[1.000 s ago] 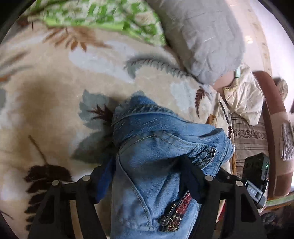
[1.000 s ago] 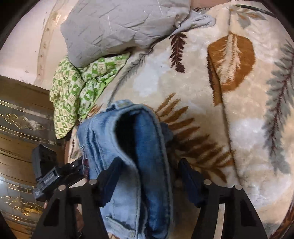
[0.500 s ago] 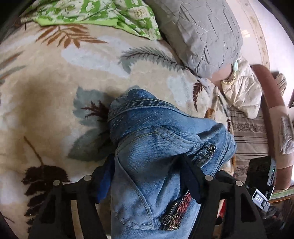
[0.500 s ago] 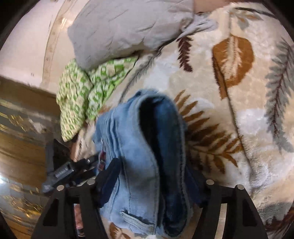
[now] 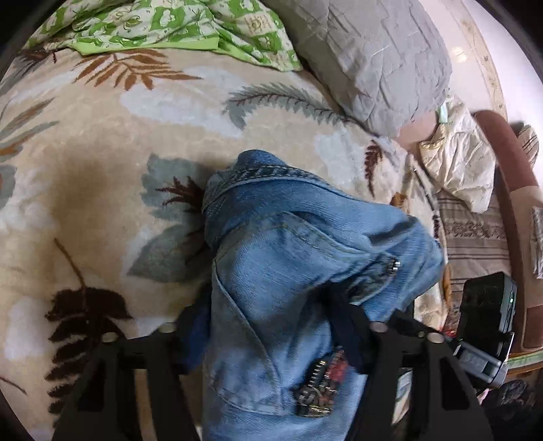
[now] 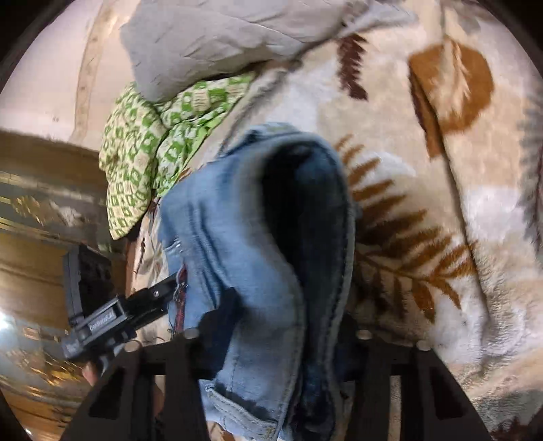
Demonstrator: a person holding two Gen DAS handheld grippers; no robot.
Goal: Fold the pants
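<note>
Your left gripper has the folded blue jeans bunched between its two black fingers, and its jaws are closing — the denim fills the whole gap, and both dark pads press into the cloth on either side. A back pocket and a zip with a red-lined fly lie just under that gripper's right finger.

Your right gripper sits on the same bundle from the other end, jaws also closing. Here you see the fold edge-on: the pale outer denim on the left, the darker inside layers on the right, squeezed between the two pads. From this view your left gripper shows at the lower left, reaching into the near side of the jeans.

The jeans rest as a thick, rounded stack on a cream blanket patterned with brown and grey-green leaves, roughly in the middle of the bed.

Further out, a crumpled green-and-white patterned cloth lies at the far edge of the blanket, touching a grey quilted pillow. Beyond the pillow, towards the right in the left view, sits a pale cream bundle of fabric beside a brown curved bed frame.
</note>
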